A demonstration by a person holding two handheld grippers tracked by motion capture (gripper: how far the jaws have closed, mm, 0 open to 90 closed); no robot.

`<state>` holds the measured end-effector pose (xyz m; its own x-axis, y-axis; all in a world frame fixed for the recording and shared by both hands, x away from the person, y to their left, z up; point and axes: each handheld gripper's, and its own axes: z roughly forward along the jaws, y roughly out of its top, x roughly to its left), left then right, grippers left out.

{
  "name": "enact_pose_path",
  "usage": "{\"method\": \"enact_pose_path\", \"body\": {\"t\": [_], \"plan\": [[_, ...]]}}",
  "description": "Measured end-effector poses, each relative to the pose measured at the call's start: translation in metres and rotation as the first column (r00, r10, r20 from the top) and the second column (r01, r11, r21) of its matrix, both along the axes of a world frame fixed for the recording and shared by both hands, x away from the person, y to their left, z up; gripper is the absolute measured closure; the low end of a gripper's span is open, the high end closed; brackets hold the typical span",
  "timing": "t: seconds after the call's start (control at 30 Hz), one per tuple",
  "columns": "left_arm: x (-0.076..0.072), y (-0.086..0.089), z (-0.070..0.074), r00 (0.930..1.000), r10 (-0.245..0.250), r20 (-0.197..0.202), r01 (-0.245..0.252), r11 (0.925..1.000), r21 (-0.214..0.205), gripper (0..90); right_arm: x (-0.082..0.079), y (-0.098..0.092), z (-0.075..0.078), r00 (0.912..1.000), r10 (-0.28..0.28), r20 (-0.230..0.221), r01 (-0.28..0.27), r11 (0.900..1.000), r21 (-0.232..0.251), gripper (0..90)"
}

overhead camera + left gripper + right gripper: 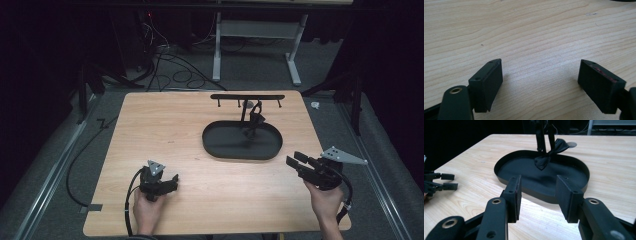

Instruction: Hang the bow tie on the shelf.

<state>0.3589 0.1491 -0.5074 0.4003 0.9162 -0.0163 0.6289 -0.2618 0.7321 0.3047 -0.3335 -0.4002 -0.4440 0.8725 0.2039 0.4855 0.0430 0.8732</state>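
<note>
A black oval tray (206, 145) lies right of the middle of the wooden table (165, 125). Behind it stands a black rack (247, 96) with a hooked top bar, and a black bow tie (256, 119) hangs from it over the tray. In the right gripper view the bow tie (549, 156) dangles above the tray (529, 173), beyond my open right gripper (537, 185), which holds nothing. My right gripper (295, 159) hovers just right of the tray's near end. My left gripper (174, 182) rests low at the front left, its jaws open (540, 82) over bare wood.
The right gripper view shows the left gripper (439, 183) far off at its left edge. Cables (170, 70) lie on the grey floor behind the table, near a white table frame (255, 45). The table's right edge runs close to my right hand (327, 200).
</note>
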Motion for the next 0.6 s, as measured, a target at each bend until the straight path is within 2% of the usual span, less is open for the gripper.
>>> {"method": "enact_pose_path", "body": {"t": [0.6], "plan": [[0.000,0.000,0.000,1.0000,0.000,0.000,0.000,1.0000,0.000,20.3,-0.001,0.018,-0.018,0.9984,0.038,-0.042,-0.039,0.9990,-0.023,58.2]]}}
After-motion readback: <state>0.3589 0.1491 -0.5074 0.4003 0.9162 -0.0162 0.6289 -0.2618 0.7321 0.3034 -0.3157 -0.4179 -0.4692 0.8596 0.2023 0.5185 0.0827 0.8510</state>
